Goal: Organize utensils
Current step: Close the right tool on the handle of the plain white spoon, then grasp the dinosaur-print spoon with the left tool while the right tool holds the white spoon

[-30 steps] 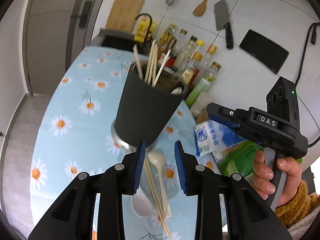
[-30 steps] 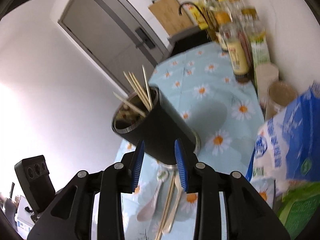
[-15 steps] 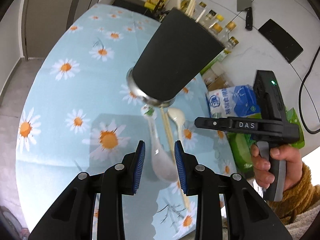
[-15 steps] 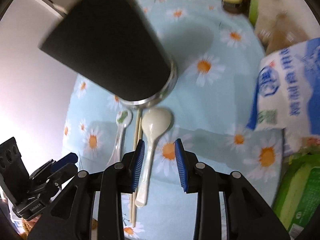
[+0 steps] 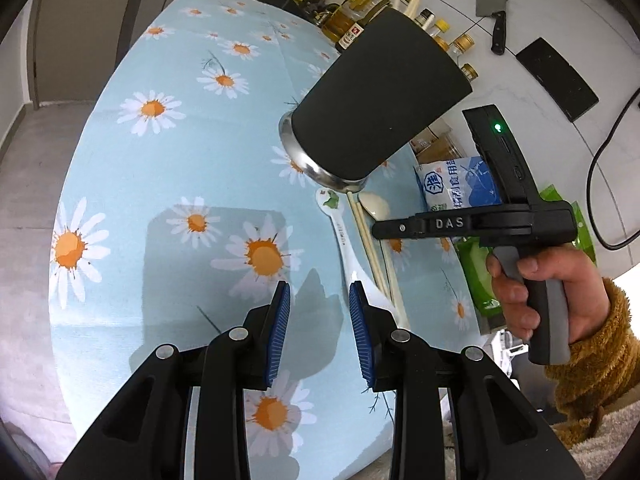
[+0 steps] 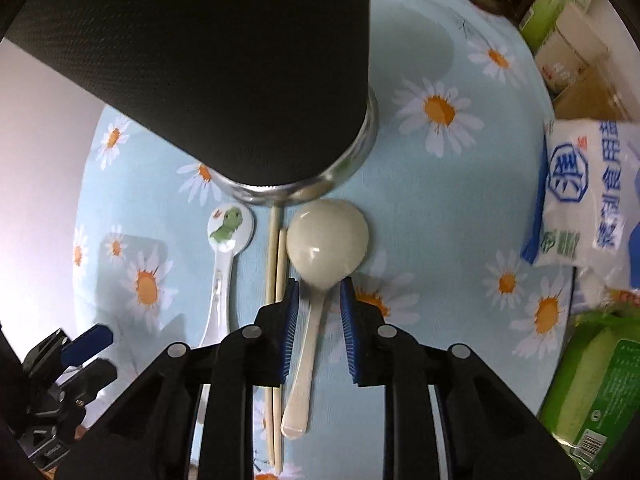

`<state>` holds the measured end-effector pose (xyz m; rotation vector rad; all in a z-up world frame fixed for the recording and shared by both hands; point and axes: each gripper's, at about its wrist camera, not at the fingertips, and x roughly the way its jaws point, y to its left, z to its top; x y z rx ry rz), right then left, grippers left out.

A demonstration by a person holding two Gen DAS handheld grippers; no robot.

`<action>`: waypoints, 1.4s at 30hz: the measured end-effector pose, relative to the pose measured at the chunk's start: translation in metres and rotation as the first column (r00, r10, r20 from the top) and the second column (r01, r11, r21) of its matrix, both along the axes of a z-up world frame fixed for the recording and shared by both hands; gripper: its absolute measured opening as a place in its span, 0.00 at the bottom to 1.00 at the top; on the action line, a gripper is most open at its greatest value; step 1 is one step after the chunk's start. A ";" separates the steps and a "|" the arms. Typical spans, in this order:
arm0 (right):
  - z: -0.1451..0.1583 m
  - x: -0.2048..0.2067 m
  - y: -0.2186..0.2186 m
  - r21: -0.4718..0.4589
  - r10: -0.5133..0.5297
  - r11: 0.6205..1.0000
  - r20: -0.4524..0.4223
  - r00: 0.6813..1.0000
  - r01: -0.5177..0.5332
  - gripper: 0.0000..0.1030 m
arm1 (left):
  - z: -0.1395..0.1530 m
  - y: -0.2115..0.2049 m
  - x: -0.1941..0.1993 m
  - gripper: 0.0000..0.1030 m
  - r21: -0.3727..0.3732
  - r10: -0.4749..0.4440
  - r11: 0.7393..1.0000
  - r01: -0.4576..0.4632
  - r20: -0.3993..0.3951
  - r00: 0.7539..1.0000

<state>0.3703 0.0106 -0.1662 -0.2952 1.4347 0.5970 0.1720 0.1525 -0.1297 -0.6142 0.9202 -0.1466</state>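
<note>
Kitchen table under a pale blue daisy-print cloth (image 5: 168,184), backed by a tiled wall hung with a cleaver (image 5: 491,4).

Item, left: left gripper (image 5: 319,326), jaws parted with nothing between them, hanging over bare cloth just left of the utensils.

Item: white spoon with green dinosaur print (image 6: 228,240), lying flat, bowl toward the holder, handle running back toward the camera. In the left wrist view its handle end sits just beside the left gripper's right pad.

Item: pair of wooden chopsticks (image 6: 275,264), lying side by side between the two spoons, tips near the holder's base.

Item: cream spoon (image 6: 326,246), bowl up, just in front of the holder's steel rim. Right gripper (image 6: 319,312) straddles its neck with jaws apart; whether the pads touch the spoon cannot be told.

Item, behind: black utensil holder (image 5: 380,108) with steel base, standing on the cloth, chopstick ends showing above its top.

Item, right: blue and white salt bag (image 6: 588,200), then a green packet (image 6: 596,380) at the table's edge. Bottles (image 5: 352,24) line the wall behind.
</note>
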 end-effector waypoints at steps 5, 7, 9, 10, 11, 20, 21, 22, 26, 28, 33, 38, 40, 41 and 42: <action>-0.002 -0.004 0.012 -0.074 -0.016 0.997 0.027 0.999 0.018 0.22 | -0.002 0.013 -0.005 0.29 -0.018 -0.029 0.999 0.029 0.004 1.000; -0.004 -0.007 0.022 -0.107 -0.010 0.994 0.048 0.999 0.015 0.21 | -0.004 0.015 -0.005 0.29 -0.027 -0.048 0.998 0.048 0.002 0.999; -0.005 -0.008 0.025 -0.115 -0.029 0.993 0.050 0.998 0.035 0.18 | -0.006 0.017 -0.004 0.29 -0.029 -0.062 0.998 0.062 0.003 0.998; -0.007 -0.010 0.030 -0.132 -0.028 0.991 0.063 0.998 0.036 0.13 | -0.007 0.017 -0.004 0.29 -0.034 -0.073 0.997 0.073 0.005 0.997; -0.006 -0.018 0.038 -0.133 -0.030 0.990 0.066 0.997 0.039 0.13 | -0.007 0.018 -0.004 0.29 -0.038 -0.082 0.996 0.082 0.007 0.997; 0.008 -0.011 0.022 -0.065 -0.066 0.996 0.027 0.997 0.068 0.08 | -0.012 0.018 0.008 0.29 -0.043 -0.174 0.984 0.174 -0.009 0.985; 0.010 -0.012 0.022 -0.061 -0.069 0.996 0.027 0.997 0.070 0.08 | -0.011 0.018 0.010 0.29 -0.039 -0.185 0.982 0.184 -0.008 0.983; 0.014 -0.014 0.018 -0.051 -0.075 0.996 0.026 0.997 0.076 0.08 | -0.010 0.017 0.012 0.29 -0.041 -0.198 0.979 0.197 -0.006 0.980; 0.022 -0.021 0.005 0.004 -0.086 0.996 0.019 0.996 0.086 0.08 | -0.011 0.013 0.021 0.29 -0.046 -0.234 0.971 0.233 -0.011 0.972; 0.026 -0.024 -0.002 0.023 -0.090 0.996 0.018 0.996 0.089 0.07 | -0.010 0.008 0.026 0.29 -0.039 -0.257 0.966 0.256 -0.015 0.966; 0.043 -0.038 -0.021 0.123 -0.062 0.991 0.035 0.997 0.057 0.05 | -0.007 -0.003 0.036 0.29 0.002 -0.281 0.960 0.281 -0.035 0.959; 0.048 -0.035 -0.052 0.194 -0.036 0.980 0.026 0.999 0.031 0.05 | -0.008 -0.015 0.047 0.29 0.038 -0.268 0.962 0.272 -0.071 0.961; 0.049 -0.031 -0.060 0.230 -0.018 0.973 0.021 1.000 0.013 0.05 | -0.009 -0.020 0.051 0.29 0.056 -0.251 0.965 0.256 -0.089 0.964; 0.049 -0.030 -0.064 0.238 -0.012 0.971 0.020 1.000 0.007 0.05 | -0.008 -0.022 0.054 0.29 0.057 -0.241 0.967 0.247 -0.100 0.965; 0.054 -0.027 -0.072 0.247 -0.002 0.969 0.017 1.000 -0.002 0.05 | -0.009 -0.024 0.057 0.29 0.057 -0.234 0.969 0.241 -0.108 0.966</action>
